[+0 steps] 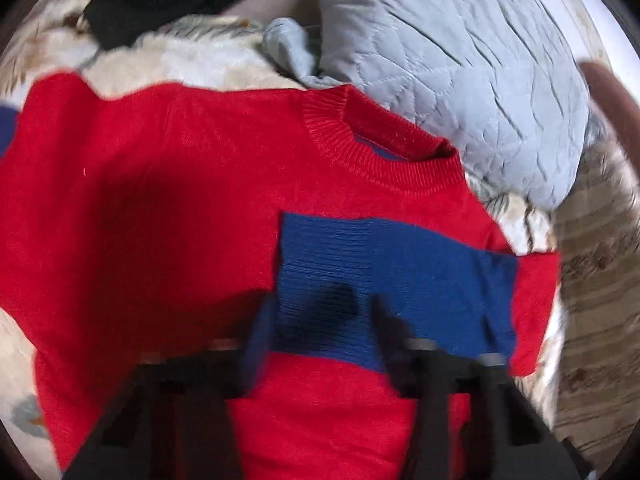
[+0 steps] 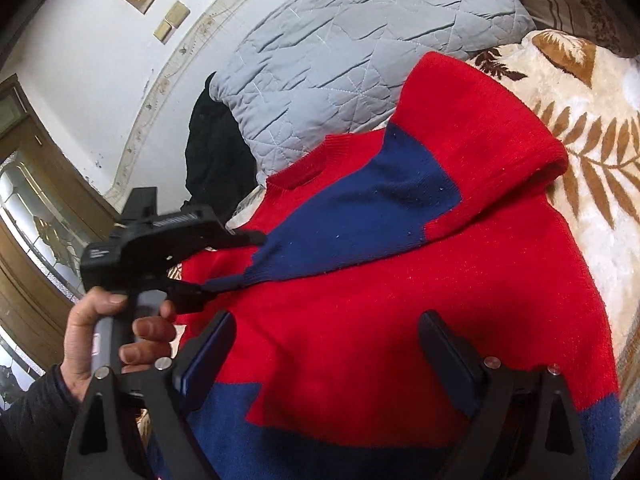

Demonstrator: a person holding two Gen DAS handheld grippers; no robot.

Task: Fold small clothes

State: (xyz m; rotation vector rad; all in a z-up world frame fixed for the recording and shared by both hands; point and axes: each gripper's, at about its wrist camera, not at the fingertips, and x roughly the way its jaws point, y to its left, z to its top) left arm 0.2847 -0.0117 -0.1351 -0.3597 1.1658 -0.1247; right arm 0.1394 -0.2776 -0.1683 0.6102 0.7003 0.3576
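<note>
A small red sweater (image 1: 168, 184) with blue cuffs and hem lies on a cream leaf-print blanket; it also shows in the right wrist view (image 2: 400, 320). Its sleeve is folded across the chest, ending in a blue cuff (image 1: 384, 276). My left gripper (image 1: 324, 320) has its jaws parted and the cuff lies between them; whether they pinch it is unclear. In the right wrist view the left gripper (image 2: 232, 264) sits at the tip of the blue cuff (image 2: 360, 216). My right gripper (image 2: 324, 344) is open and empty over the sweater's lower body.
A grey quilted pillow (image 1: 460, 72) lies just beyond the collar, also seen in the right wrist view (image 2: 340, 48). A black garment (image 2: 216, 152) lies beside it. The leaf-print blanket (image 2: 580, 120) spreads around the sweater. A wall and wooden door (image 2: 36, 184) stand at the left.
</note>
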